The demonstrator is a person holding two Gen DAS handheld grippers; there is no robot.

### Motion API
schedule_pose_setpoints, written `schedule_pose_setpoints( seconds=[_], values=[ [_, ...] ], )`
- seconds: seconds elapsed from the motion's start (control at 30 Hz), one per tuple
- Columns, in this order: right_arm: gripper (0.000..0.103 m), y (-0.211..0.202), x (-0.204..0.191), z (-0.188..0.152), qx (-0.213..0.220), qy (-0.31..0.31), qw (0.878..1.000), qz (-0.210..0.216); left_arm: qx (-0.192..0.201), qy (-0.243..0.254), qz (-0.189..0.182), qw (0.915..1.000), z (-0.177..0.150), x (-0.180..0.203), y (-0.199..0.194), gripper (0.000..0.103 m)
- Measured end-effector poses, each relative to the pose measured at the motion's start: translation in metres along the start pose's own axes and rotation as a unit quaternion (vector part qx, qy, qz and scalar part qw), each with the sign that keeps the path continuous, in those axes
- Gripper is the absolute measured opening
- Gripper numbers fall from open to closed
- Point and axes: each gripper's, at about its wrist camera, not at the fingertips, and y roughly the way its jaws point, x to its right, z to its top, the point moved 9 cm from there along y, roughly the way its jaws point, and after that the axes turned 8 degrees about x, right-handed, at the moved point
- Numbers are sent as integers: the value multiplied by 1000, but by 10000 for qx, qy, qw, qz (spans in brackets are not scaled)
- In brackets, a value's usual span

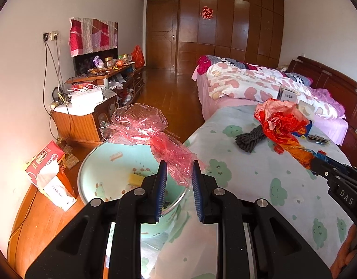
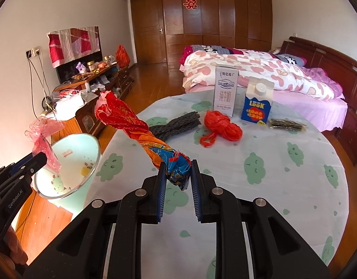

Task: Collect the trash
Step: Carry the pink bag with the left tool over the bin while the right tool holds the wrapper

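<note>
My left gripper (image 1: 178,181) is shut on a crumpled pink see-through plastic wrapper (image 1: 141,125), held over the mint-green bin (image 1: 108,162) beside the table. In the right wrist view that gripper (image 2: 40,159) and its wrapper (image 2: 45,134) hang above the bin's rim (image 2: 94,144). My right gripper (image 2: 177,176) is shut on a twisted red, orange and blue foil wrapper (image 2: 132,125), held above the table's left part. From the left wrist view, the right gripper (image 1: 314,162) enters from the right with the foil wrapper (image 1: 281,121).
The cloud-patterned tablecloth (image 2: 271,186) carries a red plastic bag (image 2: 222,127), a dark grey cord bundle (image 2: 178,125), a white milk carton (image 2: 225,90), a blue carton (image 2: 257,104) and a dark packet (image 2: 287,124). A tissue box (image 1: 50,174) lies on the floor left of the bin. A bed stands behind.
</note>
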Motion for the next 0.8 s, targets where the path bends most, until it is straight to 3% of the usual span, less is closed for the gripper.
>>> schedule_pose_setpoints(
  seconds=[0.8],
  values=[
    [21, 21, -100, 19, -104, -399, 9962, 766, -113, -505, 394, 9979, 12, -77, 10, 22]
  ],
)
